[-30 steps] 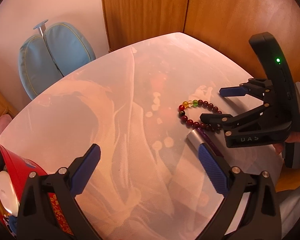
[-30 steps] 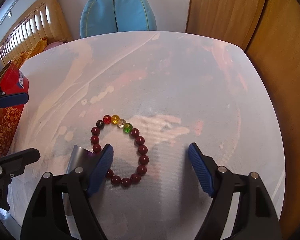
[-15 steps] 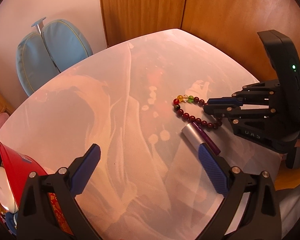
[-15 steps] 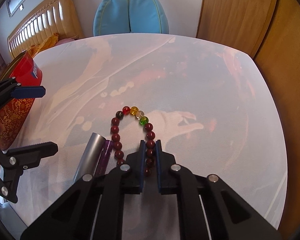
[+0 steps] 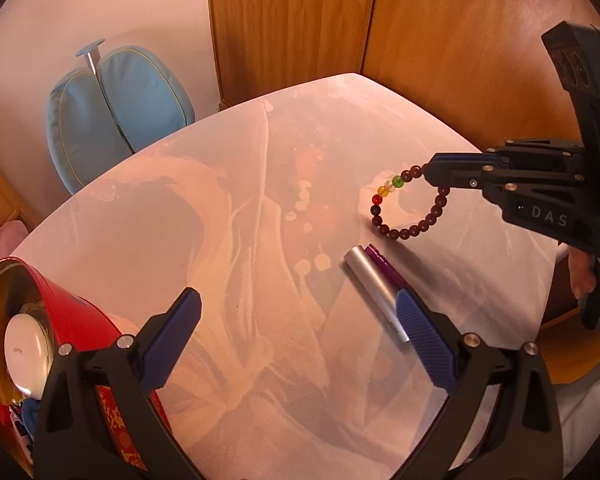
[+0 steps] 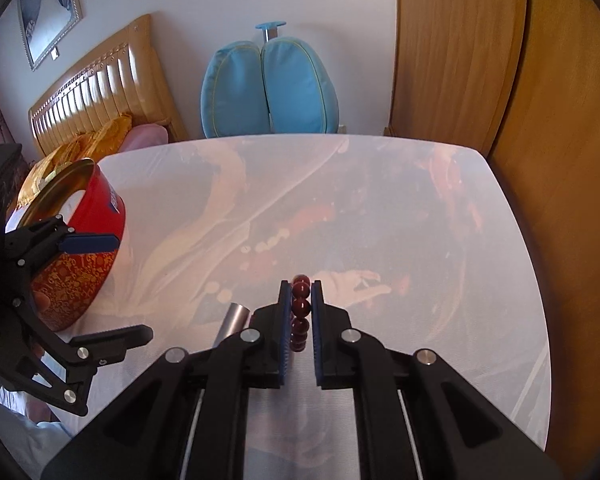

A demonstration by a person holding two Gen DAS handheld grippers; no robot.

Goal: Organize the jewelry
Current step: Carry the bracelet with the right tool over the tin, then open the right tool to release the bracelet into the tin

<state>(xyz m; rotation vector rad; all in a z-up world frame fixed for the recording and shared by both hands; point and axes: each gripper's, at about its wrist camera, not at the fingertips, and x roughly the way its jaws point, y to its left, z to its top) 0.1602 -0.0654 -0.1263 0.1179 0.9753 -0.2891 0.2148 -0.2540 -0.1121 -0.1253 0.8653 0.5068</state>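
A bracelet of dark red beads with a few coloured ones [image 5: 410,208] hangs from my right gripper [image 5: 430,172], lifted off the table at the right. In the right wrist view the right gripper [image 6: 300,292] is shut on the bracelet's red beads [image 6: 301,308]. My left gripper [image 5: 300,328] is open and empty, low over the table's near side; it also shows at the left of the right wrist view [image 6: 104,284]. A red tin [image 5: 40,344] with gold inside stands at the left, holding a white round object [image 5: 24,348].
A silver tube [image 5: 374,292] and a purple tube [image 5: 386,270] lie side by side on the white tablecloth [image 5: 240,220] below the bracelet. A blue chair back [image 6: 270,90] stands beyond the far edge. Wooden wardrobe doors [image 5: 440,40] are behind and right.
My right gripper closed on the bracelet and lifted it off the table, up and to the right. My left gripper stayed open and hardly moved.
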